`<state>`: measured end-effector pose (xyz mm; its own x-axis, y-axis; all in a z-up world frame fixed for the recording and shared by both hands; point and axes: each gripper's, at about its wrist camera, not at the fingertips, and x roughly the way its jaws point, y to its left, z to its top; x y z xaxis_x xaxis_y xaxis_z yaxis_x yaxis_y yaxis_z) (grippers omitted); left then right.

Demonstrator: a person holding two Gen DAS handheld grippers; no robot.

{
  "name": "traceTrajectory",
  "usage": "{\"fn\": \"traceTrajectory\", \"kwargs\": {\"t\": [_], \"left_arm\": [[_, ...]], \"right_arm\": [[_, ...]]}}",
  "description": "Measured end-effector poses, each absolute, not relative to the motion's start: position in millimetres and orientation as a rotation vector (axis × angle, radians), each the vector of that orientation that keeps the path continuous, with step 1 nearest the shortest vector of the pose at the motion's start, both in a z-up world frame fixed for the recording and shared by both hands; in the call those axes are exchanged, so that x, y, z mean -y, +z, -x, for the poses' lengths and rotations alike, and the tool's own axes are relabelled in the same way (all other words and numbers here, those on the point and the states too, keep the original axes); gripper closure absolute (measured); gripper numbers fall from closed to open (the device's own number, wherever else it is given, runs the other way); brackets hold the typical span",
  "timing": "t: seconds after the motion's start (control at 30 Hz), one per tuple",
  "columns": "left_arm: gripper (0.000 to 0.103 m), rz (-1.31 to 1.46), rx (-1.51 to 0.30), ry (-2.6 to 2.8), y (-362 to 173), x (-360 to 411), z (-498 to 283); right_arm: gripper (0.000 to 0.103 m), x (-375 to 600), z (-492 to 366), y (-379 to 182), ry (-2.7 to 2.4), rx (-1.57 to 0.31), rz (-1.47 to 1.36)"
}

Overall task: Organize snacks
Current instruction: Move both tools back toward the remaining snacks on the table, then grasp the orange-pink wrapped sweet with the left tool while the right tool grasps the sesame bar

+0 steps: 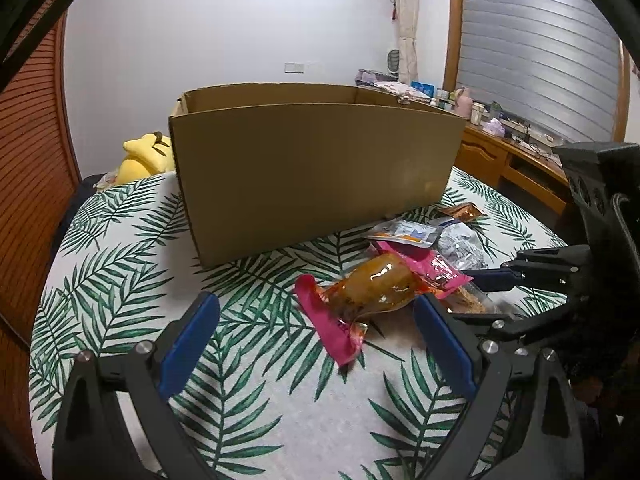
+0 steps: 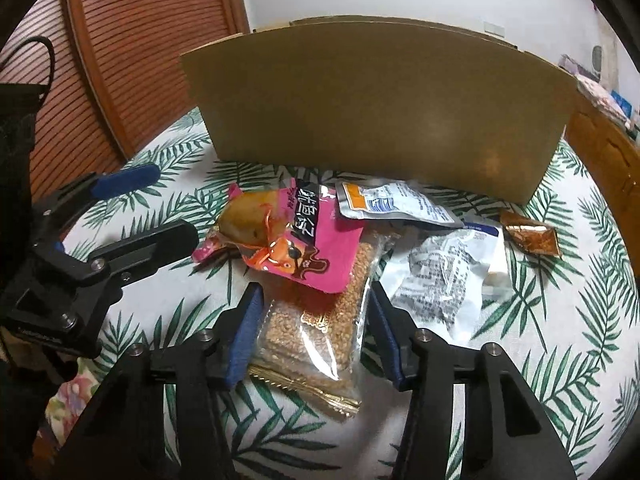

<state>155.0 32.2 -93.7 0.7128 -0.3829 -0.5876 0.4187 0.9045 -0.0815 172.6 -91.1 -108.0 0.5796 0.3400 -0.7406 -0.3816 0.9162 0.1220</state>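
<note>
Several snack packets lie on the leaf-print cloth [image 2: 580, 280] in front of an open cardboard box [image 1: 312, 168] [image 2: 372, 120]. A pink packet [image 1: 380, 284] [image 2: 304, 236] rests partly on top of a clear sesame-bar packet [image 2: 316, 328]. My right gripper [image 2: 314, 308] [image 1: 480, 300] straddles the sesame-bar packet, its blue pads close by both long edges, and I see no squeeze on the wrapper. My left gripper [image 1: 316, 300] [image 2: 176, 204] stands wide open just before the pink packet's near end, holding nothing.
Two white and silver packets [image 2: 392, 200] [image 2: 444, 276] and a small brown sachet [image 2: 528, 236] lie right of the pile. A yellow plush toy [image 1: 144, 156] sits left of the box. A cluttered wooden desk [image 1: 512, 160] stands at the right.
</note>
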Motion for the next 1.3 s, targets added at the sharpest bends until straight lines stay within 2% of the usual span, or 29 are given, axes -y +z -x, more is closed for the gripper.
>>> {"fn": "traceTrajectory", "kwargs": {"t": [0.5,0.73,0.8,0.83,0.87,1.23,1.3], "left_arm": [[0.005,-0.302,-0.686,-0.602,-94.1,20.3,-158.4],[0.017,-0.341,-0.751,-0.621,-93.1,25.5,-177.6],[0.023,-0.330,-0.781,-0.630,-91.7,26.8,-184.1],[0.031,-0.336,-0.795,-0.637,-91.4,29.1,-186.2],[0.035,-0.344,-0.799,-0.637,-91.5,31.0,-187.6],[0.036,-0.380,-0.858,-0.598,-95.2,42.7,-200.8],[0.041,-0.391,-0.862,-0.583,-95.8,44.0,-202.1]], "right_arm": [[0.054,113.4,-158.7,-108.4,0.407,-0.848,-0.003],[0.054,123.6,-158.1,-106.3,0.411,-0.854,-0.014],[0.054,122.3,-158.1,-106.3,0.410,-0.855,-0.006],[0.054,120.9,-158.8,-106.8,0.410,-0.856,-0.004],[0.054,119.6,-159.3,-107.1,0.410,-0.856,0.001],[0.053,121.9,-158.6,-108.0,0.414,-0.866,0.012],[0.052,123.0,-159.2,-107.9,0.415,-0.868,0.015]]}}
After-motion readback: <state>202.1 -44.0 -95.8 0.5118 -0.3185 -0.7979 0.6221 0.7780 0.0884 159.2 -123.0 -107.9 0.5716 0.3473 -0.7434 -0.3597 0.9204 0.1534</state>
